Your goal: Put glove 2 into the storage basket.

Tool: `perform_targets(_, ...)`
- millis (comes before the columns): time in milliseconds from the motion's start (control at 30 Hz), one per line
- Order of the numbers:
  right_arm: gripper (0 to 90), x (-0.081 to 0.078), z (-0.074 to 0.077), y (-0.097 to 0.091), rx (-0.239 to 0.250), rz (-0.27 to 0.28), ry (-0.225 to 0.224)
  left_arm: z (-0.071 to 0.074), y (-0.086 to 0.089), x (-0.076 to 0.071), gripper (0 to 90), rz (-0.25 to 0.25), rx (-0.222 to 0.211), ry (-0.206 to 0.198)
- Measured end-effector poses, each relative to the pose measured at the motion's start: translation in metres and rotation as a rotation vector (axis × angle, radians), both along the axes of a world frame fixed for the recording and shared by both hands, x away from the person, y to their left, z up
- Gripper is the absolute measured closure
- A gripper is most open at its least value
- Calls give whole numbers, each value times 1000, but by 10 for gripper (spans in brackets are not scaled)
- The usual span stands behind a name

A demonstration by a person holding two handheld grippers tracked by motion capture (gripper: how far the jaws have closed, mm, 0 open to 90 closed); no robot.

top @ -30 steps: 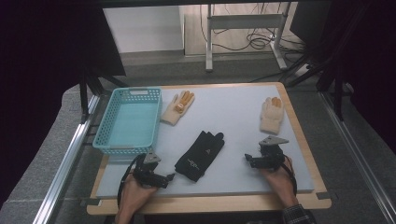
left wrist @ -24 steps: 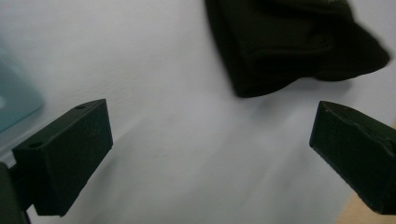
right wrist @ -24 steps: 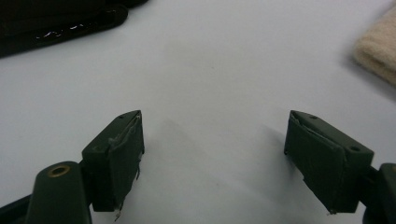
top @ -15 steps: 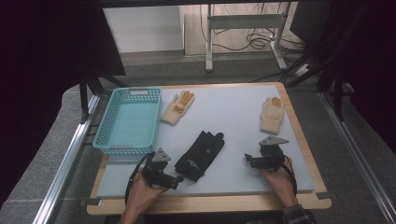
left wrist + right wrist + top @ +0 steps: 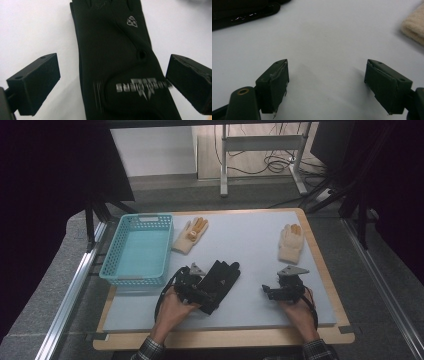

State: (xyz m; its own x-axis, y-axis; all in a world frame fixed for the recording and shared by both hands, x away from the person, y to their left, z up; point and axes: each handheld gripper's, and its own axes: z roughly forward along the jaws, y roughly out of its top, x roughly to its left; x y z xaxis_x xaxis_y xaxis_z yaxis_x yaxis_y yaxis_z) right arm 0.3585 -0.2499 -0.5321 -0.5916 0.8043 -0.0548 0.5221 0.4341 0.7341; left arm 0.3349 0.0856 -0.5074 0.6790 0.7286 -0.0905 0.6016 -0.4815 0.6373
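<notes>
On the white table top (image 5: 250, 245), a black glove (image 5: 220, 277) lay near the front edge, just right of the blue basket (image 5: 135, 250). The left gripper (image 5: 112, 82) hung over its cuff with jaws spread wide, not pressing it. The right gripper (image 5: 325, 85) stood open over bare table, well apart from the glove.

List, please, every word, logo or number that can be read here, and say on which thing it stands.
Black glove, cuff print: grey block letters, seen upside down and blurred, not readable.
Black glove, near the fingers: a small grey shield-shaped logo, no letters to make out.
Basket, two cream gloves: no text visible.
</notes>
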Motion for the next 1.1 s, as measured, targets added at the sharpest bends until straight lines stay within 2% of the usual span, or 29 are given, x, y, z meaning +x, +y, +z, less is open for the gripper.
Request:
perform_targets(233, 194, 0, 0, 0, 1, 0, 0, -7, -15, 15, 0, -20, 58, 36)
perform_targets(267, 194, 0, 0, 0, 1, 0, 0, -10, -19, 19, 0, -32, 75, 51)
perform_targets(367, 194, 0, 0, 0, 1, 0, 0, -12, -23, 21, 0, -43, 87, 64)
perform_targets(400, 194, 0, 0, 0, 1, 0, 1, -15, -29, 19, 0, -52, 101, 81)
perform_targets(433, 194, 0, 0, 0, 1, 0, 0, -15, -29, 19, 0, -52, 101, 81)
perform_targets(467, 194, 0, 0, 0, 2, 0, 1, -17, -33, 16, 0, -54, 132, 69)
perform_targets(533, 194, 0, 0, 0, 1, 0, 1, -18, -35, 13, 0, -50, 151, 58)
perform_targets(633, 194, 0, 0, 0, 1, 0, 0, -19, -35, 12, 0, -43, 162, 57)
perform_targets(667, 194, 0, 0, 0, 2, 0, 1, -20, -34, 10, 0, -21, 161, 61)
perform_targets(733, 194, 0, 0, 0, 1, 0, 0, -21, -30, 11, 3, 0, 138, 86)
perform_targets(800, 194, 0, 0, 0, 0, 0, 0, -20, -26, 10, 43, 6, 126, 74)
perform_targets(933, 194, 0, 0, 0, 0, 0, 0, -16, -24, 8, 152, 14, 136, 71)
perform_targets(1033, 194, 0, 0, 0, -1, 0, 0, -12, -19, 7, 333, 16, 122, 69)
perform_targets(1100, 194, 0, 0, 0, 0, 0, 0, -11, -17, 8, 415, 12, 121, 66)
